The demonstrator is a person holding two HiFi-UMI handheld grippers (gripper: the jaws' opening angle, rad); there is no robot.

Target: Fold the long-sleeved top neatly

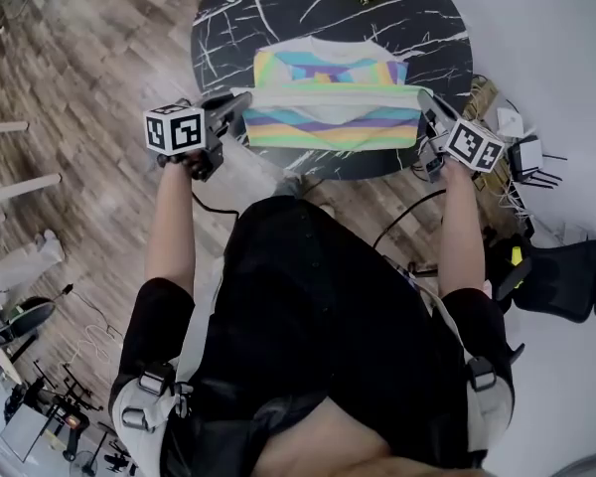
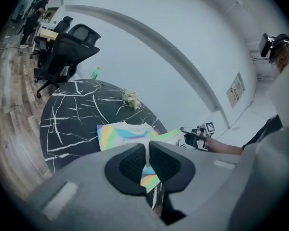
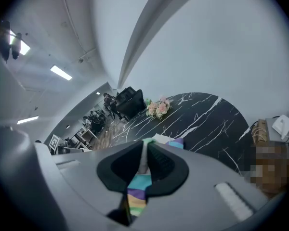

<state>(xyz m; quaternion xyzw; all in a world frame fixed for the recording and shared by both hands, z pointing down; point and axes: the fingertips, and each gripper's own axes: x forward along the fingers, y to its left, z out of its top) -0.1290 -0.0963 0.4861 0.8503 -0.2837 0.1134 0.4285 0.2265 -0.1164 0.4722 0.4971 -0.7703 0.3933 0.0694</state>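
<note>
Overall light: even and soft in my head view; dimmer and greyish in both gripper views.
Source: ceiling strip lights in my right gripper view, white and a little blown out.
Shadows: soft, without hard edges; the wooden floor gets darker toward the lower left corner.
Distortion: both gripper views are fisheye, with a black round border and bent wall lines.
Focus: my left gripper and right gripper, very near the lens, look soft.
Colours: the striped top is vivid from my head and paler in the left gripper view.

An office: black swivel chairs, desks and strip ceiling lights.
</note>
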